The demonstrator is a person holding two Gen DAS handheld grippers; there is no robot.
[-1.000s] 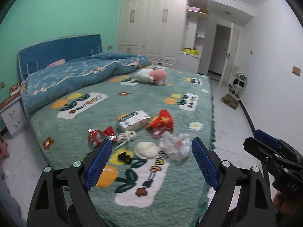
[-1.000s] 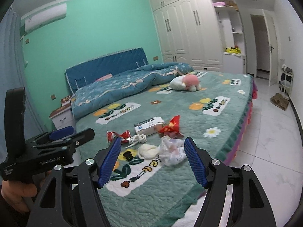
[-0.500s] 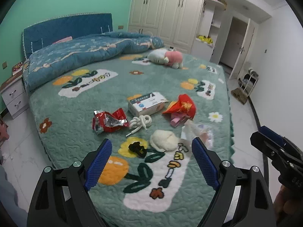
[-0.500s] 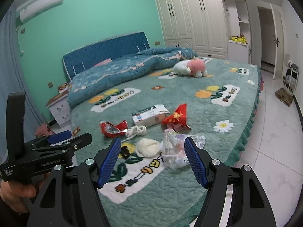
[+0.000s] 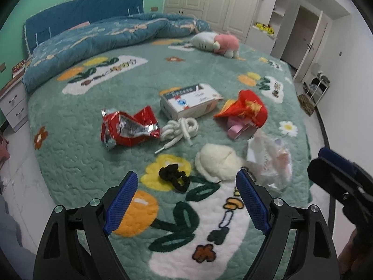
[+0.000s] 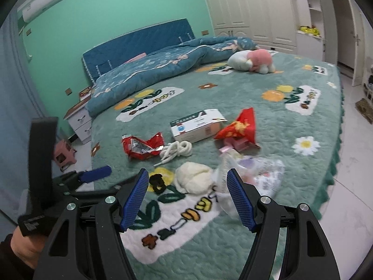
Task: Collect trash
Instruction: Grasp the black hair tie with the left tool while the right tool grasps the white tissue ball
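Note:
Trash lies on the green bedspread (image 5: 77,158): a crumpled red snack wrapper (image 5: 127,128), a white rope (image 5: 179,128), a white carton (image 5: 188,100), a red paper bag (image 5: 244,109), a cream wad (image 5: 216,163), a black hair tie (image 5: 173,175) and a clear plastic bag (image 5: 270,161). My left gripper (image 5: 186,200) is open and empty, just short of the hair tie and wad. My right gripper (image 6: 187,198) is open and empty, before the wad (image 6: 193,177) and plastic bag (image 6: 256,172).
A plush toy (image 5: 216,42) and a blue quilt (image 5: 98,39) lie farther up the bed. A nightstand (image 5: 12,107) stands at the left. White floor (image 6: 354,154) runs along the bed's right side, with wardrobes (image 5: 223,2) and a door behind.
Both grippers have moved forward and down toward the trash pile, which now looks larger and nearer. Both stay open and empty.

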